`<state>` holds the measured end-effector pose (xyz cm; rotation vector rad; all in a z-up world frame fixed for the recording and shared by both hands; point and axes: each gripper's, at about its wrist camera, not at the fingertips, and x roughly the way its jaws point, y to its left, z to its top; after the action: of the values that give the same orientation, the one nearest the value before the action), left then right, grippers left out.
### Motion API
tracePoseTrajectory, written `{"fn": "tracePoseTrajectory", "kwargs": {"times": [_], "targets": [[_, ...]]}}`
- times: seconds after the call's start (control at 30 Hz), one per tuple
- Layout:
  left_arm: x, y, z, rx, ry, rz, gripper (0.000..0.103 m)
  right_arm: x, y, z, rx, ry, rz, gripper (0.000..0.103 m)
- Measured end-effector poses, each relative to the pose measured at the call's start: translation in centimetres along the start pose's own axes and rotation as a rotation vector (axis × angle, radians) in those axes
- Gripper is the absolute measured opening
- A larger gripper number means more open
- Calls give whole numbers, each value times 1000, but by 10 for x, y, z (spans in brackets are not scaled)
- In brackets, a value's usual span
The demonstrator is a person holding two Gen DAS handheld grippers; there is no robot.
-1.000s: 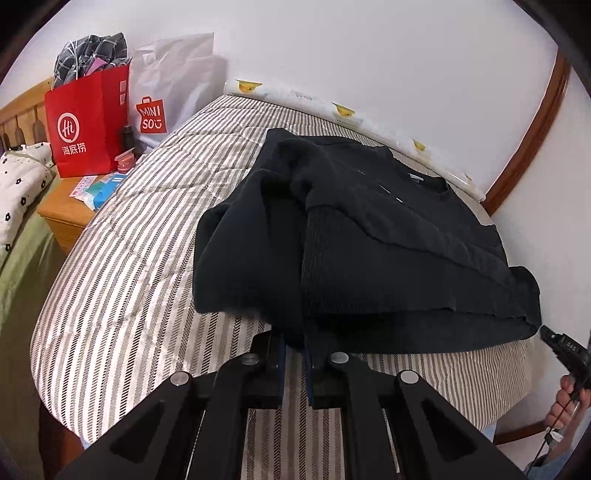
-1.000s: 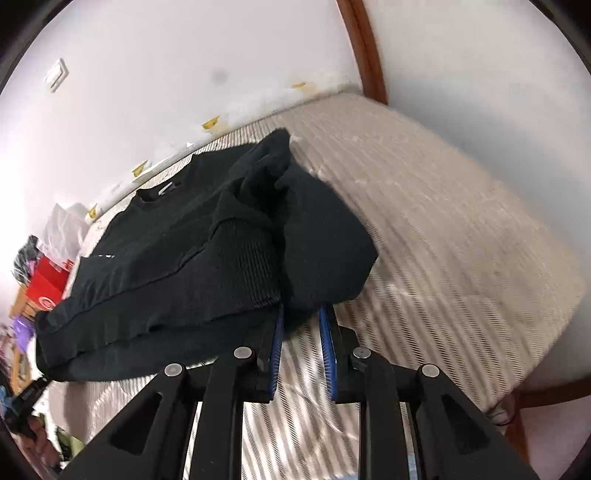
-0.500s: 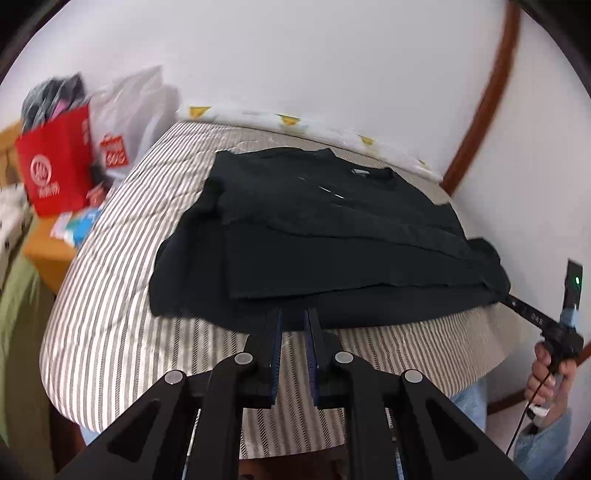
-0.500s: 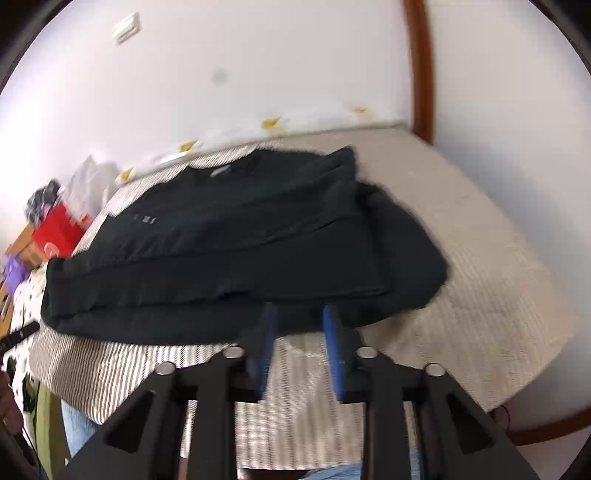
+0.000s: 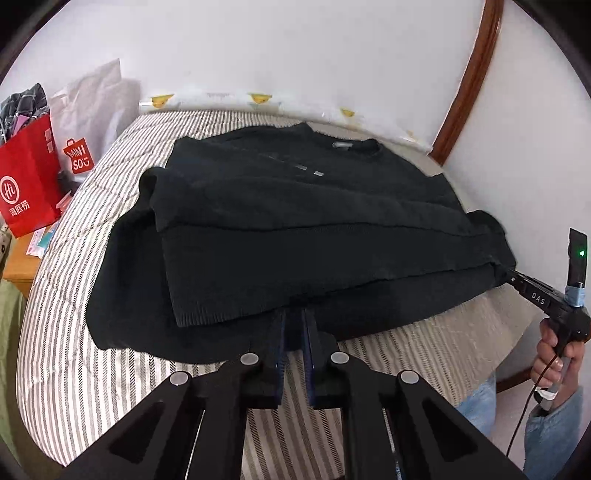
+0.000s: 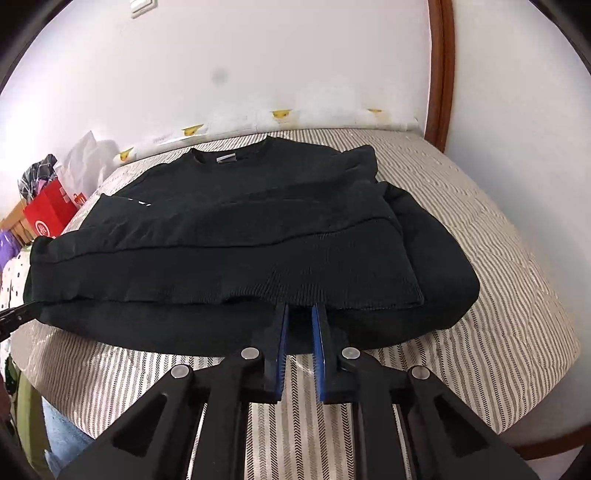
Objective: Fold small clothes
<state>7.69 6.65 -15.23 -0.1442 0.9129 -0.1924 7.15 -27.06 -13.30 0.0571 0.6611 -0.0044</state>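
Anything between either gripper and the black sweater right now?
Nothing visible. The left gripper and right gripper both sit at the near hem of the black sweater, which lies on the striped bed; whether they grip fabric isn't clear.

**Striped bed, white walls, cluttered corner**

We're over a bed (image 5: 92,369) dressed in a grey-and-white striped quilted cover, filling the room's middle. Behind it runs a plain white wall (image 6: 295,66) with a strip of white sheeting printed with small yellow figures (image 5: 258,99) along its foot. A dark wooden trim (image 6: 439,74) climbs the wall at the bed's far corner, and a light switch (image 6: 142,5) sits high up. Off to the side, a wooden nightstand (image 5: 20,266) carries a red paper bag (image 5: 26,188) and a white Miniso bag (image 5: 92,110). Soft, even daylight throughout.
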Motion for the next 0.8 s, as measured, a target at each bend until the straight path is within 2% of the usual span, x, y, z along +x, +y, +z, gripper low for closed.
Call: {"fn": "tracePoseTrajectory", "kwargs": {"times": [0.1,0.17,0.4,0.6,0.67,0.8], "targets": [[15,3,-1,-4,61,4,9,11,-1,1,-4,31,-10,12],[20,4,-2,1,68,14,9,12,0,0,-10,28,-15,12],[25,11,21,-3,52,43,9,21,1,17,-6,36,-18,12],[28,17,41,-32,48,15,9,39,4,40,17,37,-30,12],[27,17,51,-31,29,10,9,44,4,50,32,31,-27,12],[29,16,78,-8,-12,48,9,55,0,76,64,8,-13,12]]}}
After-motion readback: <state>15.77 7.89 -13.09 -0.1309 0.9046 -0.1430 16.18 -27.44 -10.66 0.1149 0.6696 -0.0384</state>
